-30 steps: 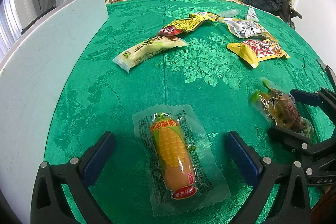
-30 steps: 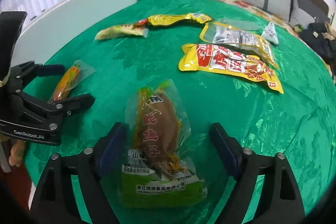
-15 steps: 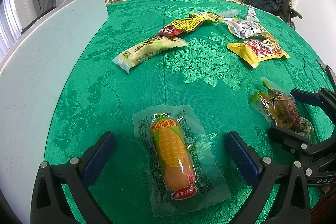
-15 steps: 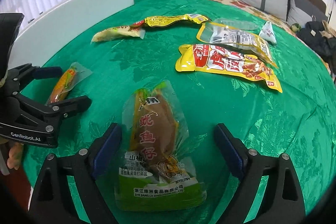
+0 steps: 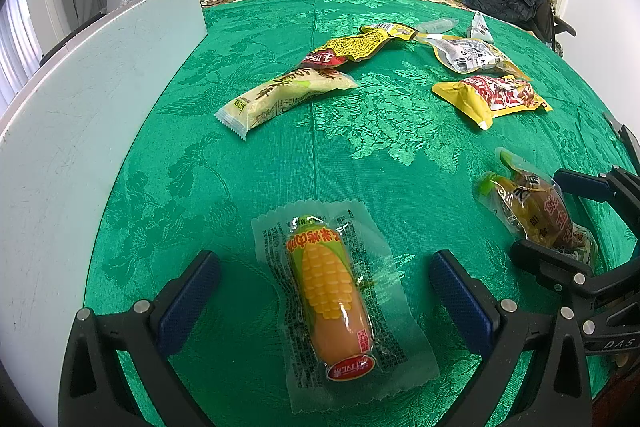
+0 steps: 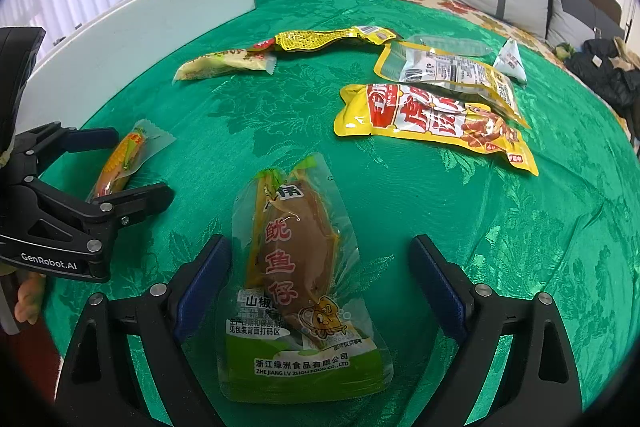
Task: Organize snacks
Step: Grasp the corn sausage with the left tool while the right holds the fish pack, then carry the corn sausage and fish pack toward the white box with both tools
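Green tablecloth (image 5: pixel 248 187), left gripper (image 5: pixel 320 287) spread around corn sausage (image 5: pixel 332 303); right gripper (image 6: pixel 320 279) spread around squid pack (image 6: pixel 296 267)

L gripper (image 5: pixel 324 291) low, jaws spread wide. R gripper (image 6: pixel 320 275) low too, jaws wide apart. Both side by side, pointing fwd

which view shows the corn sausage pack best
The left wrist view: the corn sausage pack lies whole and close between the open left hand-held gripper. The right wrist view shows it small and far to the left, partly hidden behind that gripper.
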Action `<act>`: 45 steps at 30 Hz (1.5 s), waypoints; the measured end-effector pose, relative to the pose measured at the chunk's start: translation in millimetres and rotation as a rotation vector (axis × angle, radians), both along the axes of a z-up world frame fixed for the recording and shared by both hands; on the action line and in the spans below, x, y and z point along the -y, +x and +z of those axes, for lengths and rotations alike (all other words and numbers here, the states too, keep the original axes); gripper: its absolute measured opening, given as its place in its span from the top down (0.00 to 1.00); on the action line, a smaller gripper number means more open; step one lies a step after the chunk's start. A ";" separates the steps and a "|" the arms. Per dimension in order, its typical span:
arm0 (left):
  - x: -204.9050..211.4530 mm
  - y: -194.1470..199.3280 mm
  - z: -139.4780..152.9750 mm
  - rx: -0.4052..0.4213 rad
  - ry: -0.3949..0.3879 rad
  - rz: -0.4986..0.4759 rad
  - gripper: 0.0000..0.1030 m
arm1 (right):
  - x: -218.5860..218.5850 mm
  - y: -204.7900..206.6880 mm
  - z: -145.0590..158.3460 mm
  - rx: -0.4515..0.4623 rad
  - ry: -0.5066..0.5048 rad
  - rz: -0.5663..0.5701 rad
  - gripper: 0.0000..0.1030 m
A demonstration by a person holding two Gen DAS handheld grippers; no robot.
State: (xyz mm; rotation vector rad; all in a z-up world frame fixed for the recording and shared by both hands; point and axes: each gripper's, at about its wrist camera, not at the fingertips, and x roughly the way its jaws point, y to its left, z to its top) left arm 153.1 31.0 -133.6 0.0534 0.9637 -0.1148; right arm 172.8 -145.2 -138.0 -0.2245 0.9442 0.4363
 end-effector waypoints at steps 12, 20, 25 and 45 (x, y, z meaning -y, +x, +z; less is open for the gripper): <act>-21.4 -7.4 8.3 -0.099 -0.113 -0.108 0.00 | 0.1 -0.3 0.3 0.000 0.002 0.001 0.10; -1.9 -13.4 8.9 -0.108 -0.004 -0.124 0.27 | 0.0 -0.7 0.5 0.000 0.003 0.001 0.09; 10.4 -20.5 14.3 -0.092 0.022 -0.146 0.58 | 4.6 -0.8 1.7 -0.007 0.035 0.003 0.09; -47.7 -48.9 58.3 0.006 -0.309 -0.046 0.69 | -6.5 -0.1 29.7 -0.238 0.045 -0.137 0.61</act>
